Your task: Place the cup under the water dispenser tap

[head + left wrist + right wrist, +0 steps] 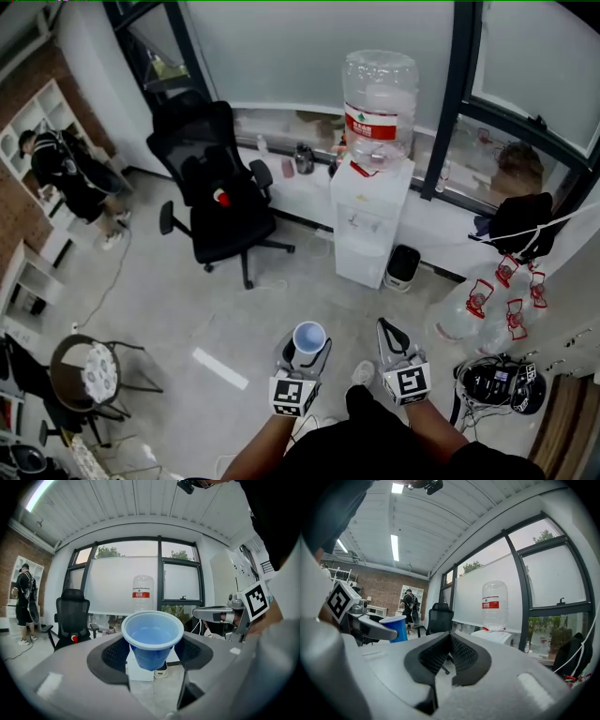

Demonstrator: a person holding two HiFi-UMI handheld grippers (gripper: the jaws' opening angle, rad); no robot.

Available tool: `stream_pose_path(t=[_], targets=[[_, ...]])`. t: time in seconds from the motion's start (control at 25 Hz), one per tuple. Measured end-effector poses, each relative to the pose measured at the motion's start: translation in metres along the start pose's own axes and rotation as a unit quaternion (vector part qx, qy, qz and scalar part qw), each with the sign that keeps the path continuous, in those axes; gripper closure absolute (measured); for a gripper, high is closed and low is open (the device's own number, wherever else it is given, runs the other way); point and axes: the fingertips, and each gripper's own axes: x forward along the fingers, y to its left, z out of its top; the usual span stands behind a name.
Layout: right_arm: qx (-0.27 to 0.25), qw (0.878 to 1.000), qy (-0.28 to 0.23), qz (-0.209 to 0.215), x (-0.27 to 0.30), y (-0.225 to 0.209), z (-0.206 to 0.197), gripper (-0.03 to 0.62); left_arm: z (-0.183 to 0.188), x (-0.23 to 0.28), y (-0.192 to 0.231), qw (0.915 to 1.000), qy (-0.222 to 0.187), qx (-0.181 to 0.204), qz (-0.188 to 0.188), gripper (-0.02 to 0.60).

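The grey floor (281, 300) takes up most of the head view, and I stand on it facing the window wall (309, 56). The white water dispenser (368, 220) stands against that wall. A clear bottle (379, 98) with a red label is inverted on top of it. The black office chair (220, 187) stands to the left of the dispenser, near it but not touching. A person in dark clothes (66, 173) stands far to the left, beside white shelves. Several empty bottles with red handles (469, 309) lie on the floor to the right of the dispenser. A small dark bin (402, 266) sits just beside the dispenser's base on that same side. My left tongs (308, 349) point toward the dispenser and pinch the blue cup (152, 639). Both pads press on the cup's sides below the rim. The cup is upright with its mouth up, held above the floor and well apart from the dispenser and its taps. In the left gripper view the bottle stands directly behind the cup. My right tongs (386, 330) sit just beside the left tongs, pressed together at the tips with nothing between them.
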Motion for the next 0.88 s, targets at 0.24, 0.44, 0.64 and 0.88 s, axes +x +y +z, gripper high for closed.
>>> stream_pose_path(t=[0.24, 0.44, 0.64, 0.88], targets=[[0.016, 1.0, 0.006, 0.001, 0.047, -0.042, -0.011, 0.592, 0.011, 0.068, 0.014, 0.9996, 0.006, 0.019, -0.019, 0.264], [0.037, 0.999, 0.027, 0.007, 0.077, -0.072, -0.031, 0.592, 0.012, 0.122, 0.022, 0.9993, 0.02, 0.017, -0.026, 0.264], [0.051, 0.998, 0.026, 0.017, 0.11, -0.095, -0.034, 0.592, 0.015, 0.168, 0.036, 0.9983, 0.042, 0.019, -0.035, 0.264], [0.055, 0.998, 0.029, 0.026, 0.133, -0.118, -0.045, 0.592, 0.01, 0.213, 0.035, 0.9962, 0.065, 0.038, -0.045, 0.264]])
